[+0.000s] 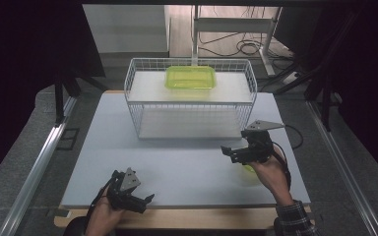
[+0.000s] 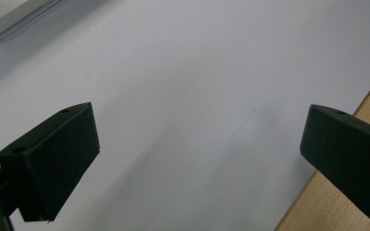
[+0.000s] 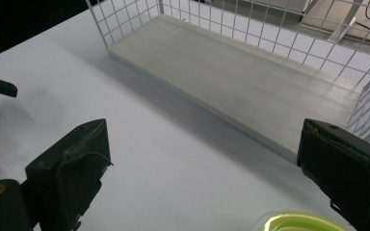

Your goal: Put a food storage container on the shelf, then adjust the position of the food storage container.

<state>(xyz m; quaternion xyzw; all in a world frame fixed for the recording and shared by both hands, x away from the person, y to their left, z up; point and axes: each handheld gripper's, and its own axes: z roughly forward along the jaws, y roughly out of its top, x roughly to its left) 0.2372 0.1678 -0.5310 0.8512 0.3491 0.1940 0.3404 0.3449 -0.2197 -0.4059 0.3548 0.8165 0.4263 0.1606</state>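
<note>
- Nearest the camera, the left claw (image 1: 145, 200) rests at the near left edge of the pale grey desk (image 1: 177, 162), jaws wide apart, holding nothing.
- Right claw (image 1: 228, 151) hovers near the desk's right side, jaws spread wide and empty.
- Small yellow-green translucent plastic dish (image 3: 296, 222) lies directly beneath and just behind the right claw, so the right hand is nearer.
- White wire basket shelf (image 1: 189, 98) stands beyond, carrying a yellow-green plastic tray (image 1: 190, 77) on top.

Pretty dim all round; the table (image 1: 177, 162) is lit softly from above, shadows blurred under both grippers' jaws.
</note>
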